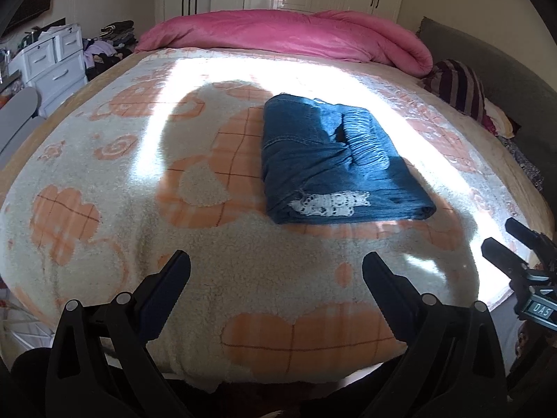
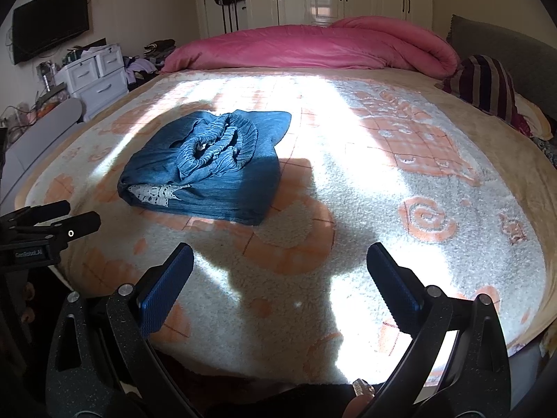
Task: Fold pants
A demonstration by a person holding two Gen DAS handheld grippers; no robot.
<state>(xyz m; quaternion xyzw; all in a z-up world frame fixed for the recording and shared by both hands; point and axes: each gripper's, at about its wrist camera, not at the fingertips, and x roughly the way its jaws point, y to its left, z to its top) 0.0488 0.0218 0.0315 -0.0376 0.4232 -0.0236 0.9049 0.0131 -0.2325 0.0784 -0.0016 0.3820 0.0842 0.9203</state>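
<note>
Blue pants [image 1: 334,160] folded into compact bundle, lying on fleecy orange-and-white blanket [image 1: 115,216], mid-bed, half in sun patch, half in shadow. White lace trim at near edge, elastic waistband bunched on top. Left gripper [image 1: 276,268] hovers low over near bed edge, fingers spread wide, empty; pants at 12 o'clock, well apart. Right gripper [image 2: 280,261] likewise released, nothing between pads; pants at 11 o'clock from it. Pink duvet [image 2: 313,47] heaped along far side. Striped pillow [image 2: 484,82] at 2 o'clock.

Both wrist views low at bed [image 1: 104,181] edge, facing across, sharing pants [image 1: 334,160].
</note>
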